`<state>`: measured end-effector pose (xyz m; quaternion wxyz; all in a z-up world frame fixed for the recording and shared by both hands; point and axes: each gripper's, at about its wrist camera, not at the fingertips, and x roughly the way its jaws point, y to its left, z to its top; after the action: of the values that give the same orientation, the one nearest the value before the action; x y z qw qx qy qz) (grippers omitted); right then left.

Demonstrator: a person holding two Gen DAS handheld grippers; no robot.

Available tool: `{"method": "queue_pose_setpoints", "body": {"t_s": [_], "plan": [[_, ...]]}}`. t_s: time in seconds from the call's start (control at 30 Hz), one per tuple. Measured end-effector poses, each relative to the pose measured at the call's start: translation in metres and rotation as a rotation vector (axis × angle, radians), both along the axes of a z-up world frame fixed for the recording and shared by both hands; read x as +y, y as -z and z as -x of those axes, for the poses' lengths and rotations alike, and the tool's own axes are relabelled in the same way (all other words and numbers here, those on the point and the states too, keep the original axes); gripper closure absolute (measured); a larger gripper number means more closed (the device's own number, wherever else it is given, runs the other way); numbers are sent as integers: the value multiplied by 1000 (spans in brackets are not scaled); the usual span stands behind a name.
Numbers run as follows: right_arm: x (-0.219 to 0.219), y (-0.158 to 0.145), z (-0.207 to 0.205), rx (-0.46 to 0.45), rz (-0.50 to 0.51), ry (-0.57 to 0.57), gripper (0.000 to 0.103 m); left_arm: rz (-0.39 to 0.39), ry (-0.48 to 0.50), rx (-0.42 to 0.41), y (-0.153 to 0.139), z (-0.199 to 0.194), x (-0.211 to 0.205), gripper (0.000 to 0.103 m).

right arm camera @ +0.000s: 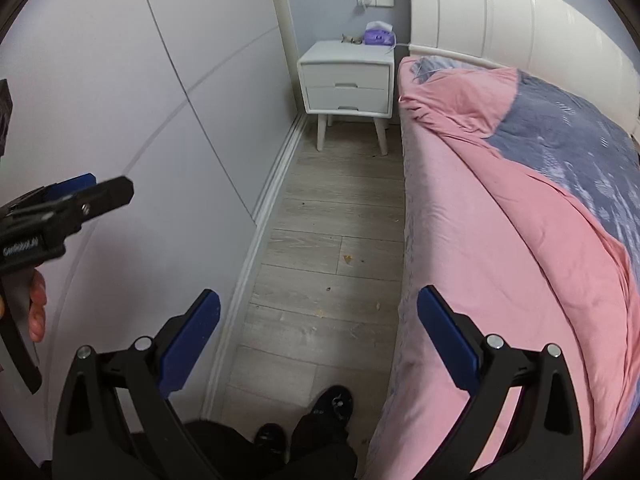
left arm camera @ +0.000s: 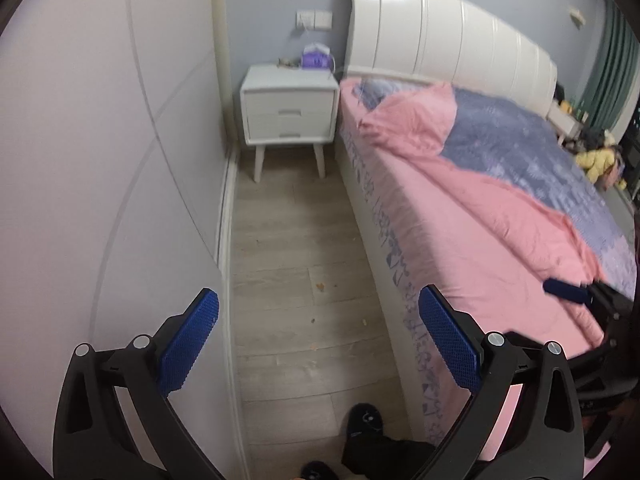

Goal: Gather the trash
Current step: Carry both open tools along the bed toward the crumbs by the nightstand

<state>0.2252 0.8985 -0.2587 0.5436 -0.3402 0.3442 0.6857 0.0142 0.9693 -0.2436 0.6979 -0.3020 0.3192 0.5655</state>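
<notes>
Small scraps of trash lie on the wooden floor between the wall and the bed: a yellowish crumb, a dark speck, and a pale bit by the bed base. My left gripper is open and empty, held high above the floor. My right gripper is open and empty, also well above the floor. The right gripper shows at the right edge of the left wrist view. The left gripper shows at the left edge of the right wrist view.
A bed with pink and blue bedding fills the right side. A white nightstand with a purple tissue box stands at the far end. A pale wall bounds the left. My feet are on the floor below.
</notes>
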Motion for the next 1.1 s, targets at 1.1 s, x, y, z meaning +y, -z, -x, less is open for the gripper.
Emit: {"method": "queue_pose_setpoints", "body": {"t_s": [1.1], "plan": [[153,492,-6,-110,62,150,7,145,306,34,562,-6,125,7]]}}
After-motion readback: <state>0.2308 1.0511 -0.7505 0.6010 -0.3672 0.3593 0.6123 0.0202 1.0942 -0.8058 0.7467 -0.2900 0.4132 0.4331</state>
